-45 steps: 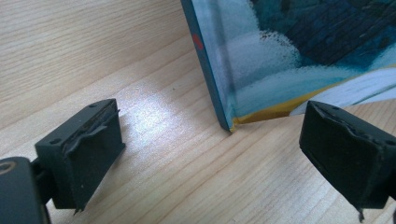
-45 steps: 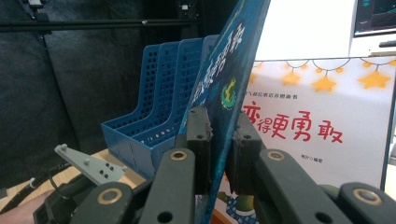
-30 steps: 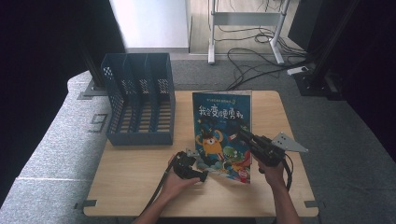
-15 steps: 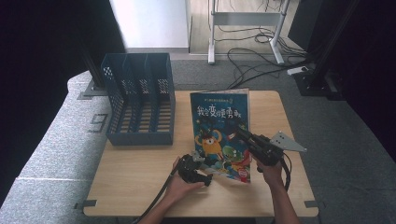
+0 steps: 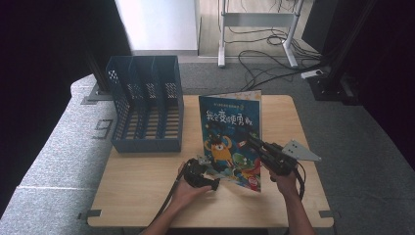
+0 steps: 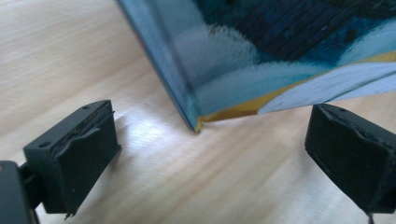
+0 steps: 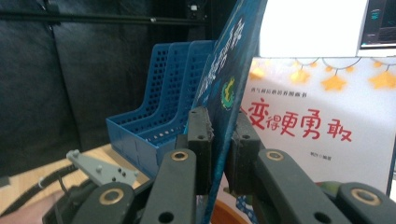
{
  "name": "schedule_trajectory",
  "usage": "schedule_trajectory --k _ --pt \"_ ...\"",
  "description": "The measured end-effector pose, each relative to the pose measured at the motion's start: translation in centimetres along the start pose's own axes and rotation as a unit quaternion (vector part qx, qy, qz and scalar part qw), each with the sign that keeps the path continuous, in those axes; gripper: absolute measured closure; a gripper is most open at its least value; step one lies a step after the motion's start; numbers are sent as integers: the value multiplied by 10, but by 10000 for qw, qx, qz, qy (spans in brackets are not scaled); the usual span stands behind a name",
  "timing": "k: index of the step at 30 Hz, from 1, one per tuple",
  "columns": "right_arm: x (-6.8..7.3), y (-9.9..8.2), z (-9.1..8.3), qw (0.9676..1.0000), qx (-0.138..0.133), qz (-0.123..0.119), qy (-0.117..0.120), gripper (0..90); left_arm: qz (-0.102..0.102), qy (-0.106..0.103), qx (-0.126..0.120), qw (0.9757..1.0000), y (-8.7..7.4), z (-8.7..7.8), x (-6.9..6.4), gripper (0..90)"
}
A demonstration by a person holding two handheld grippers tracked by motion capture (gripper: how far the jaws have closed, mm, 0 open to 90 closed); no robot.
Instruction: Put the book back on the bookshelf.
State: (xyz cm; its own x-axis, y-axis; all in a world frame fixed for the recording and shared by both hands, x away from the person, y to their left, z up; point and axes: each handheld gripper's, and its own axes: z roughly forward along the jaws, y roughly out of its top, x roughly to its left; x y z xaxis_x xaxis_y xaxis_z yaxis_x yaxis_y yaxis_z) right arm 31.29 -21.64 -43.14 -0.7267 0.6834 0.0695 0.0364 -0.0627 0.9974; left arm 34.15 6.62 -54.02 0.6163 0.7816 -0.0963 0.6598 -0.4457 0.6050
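Note:
A picture book (image 5: pixel 229 132) with a blue cartoon cover stands tilted up from the wooden table (image 5: pixel 142 196). My right gripper (image 5: pixel 253 140) is shut on the cover's right edge. In the right gripper view the pads (image 7: pixel 200 140) pinch the blue cover (image 7: pixel 227 79), and a white title page (image 7: pixel 322 121) shows beside it. My left gripper (image 5: pixel 210 177) lies low on the table at the book's lower left corner. In the left gripper view its jaws stand wide apart (image 6: pixel 205 140), with the book's corner (image 6: pixel 261 60) just beyond them and touching neither pad.
A blue three-slot file rack (image 5: pixel 147 107) stands at the table's back left, also seen in the right gripper view (image 7: pixel 154 126). Bare tabletop lies in front of the rack and left of my left hand. Cables and a stand's legs (image 5: pixel 254 29) lie on the floor behind.
The left hand has shifted only slightly at the book's lower corner. The book and the right gripper stay as they were.

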Motion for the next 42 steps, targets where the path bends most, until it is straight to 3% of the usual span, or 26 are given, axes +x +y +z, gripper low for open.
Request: schedule_trajectory --k 4,5,6,14,18,20,24,31,42 --pt "-1 -1 -1 10000 42 -20 0 809 25 13 22 10000 1 0 1 37" --pt "-2 -1 -1 10000 50 -21 2 809 8 -10 22 10000 0 -1 2 37" --pt "-3 -2 -1 10000 51 -10 27 810 -168 -88 -23 9998 0 -3 7 57" --pt "-3 -4 -4 10000 4 9 41 811 -215 -180 -42 9996 -4 -8 13 57" --pt "-3 -7 -10 9999 -22 14 129 815 -190 -203 -211 9994 -4 -13 12 59" --pt "-2 -9 -12 9999 -27 11 146 815 -68 -137 -482 9987 -1 -22 10 65" --pt "-1 -10 -15 9999 -16 -5 170 814 -57 -180 -696 9974 2 -32 11 70" --pt "0 -11 -19 9999 26 -33 157 808 -157 -317 -889 9954 5 -38 16 80" --pt "4 -11 -30 9994 334 -80 83 791 -100 -411 -1121 9928 11 -47 16 101"
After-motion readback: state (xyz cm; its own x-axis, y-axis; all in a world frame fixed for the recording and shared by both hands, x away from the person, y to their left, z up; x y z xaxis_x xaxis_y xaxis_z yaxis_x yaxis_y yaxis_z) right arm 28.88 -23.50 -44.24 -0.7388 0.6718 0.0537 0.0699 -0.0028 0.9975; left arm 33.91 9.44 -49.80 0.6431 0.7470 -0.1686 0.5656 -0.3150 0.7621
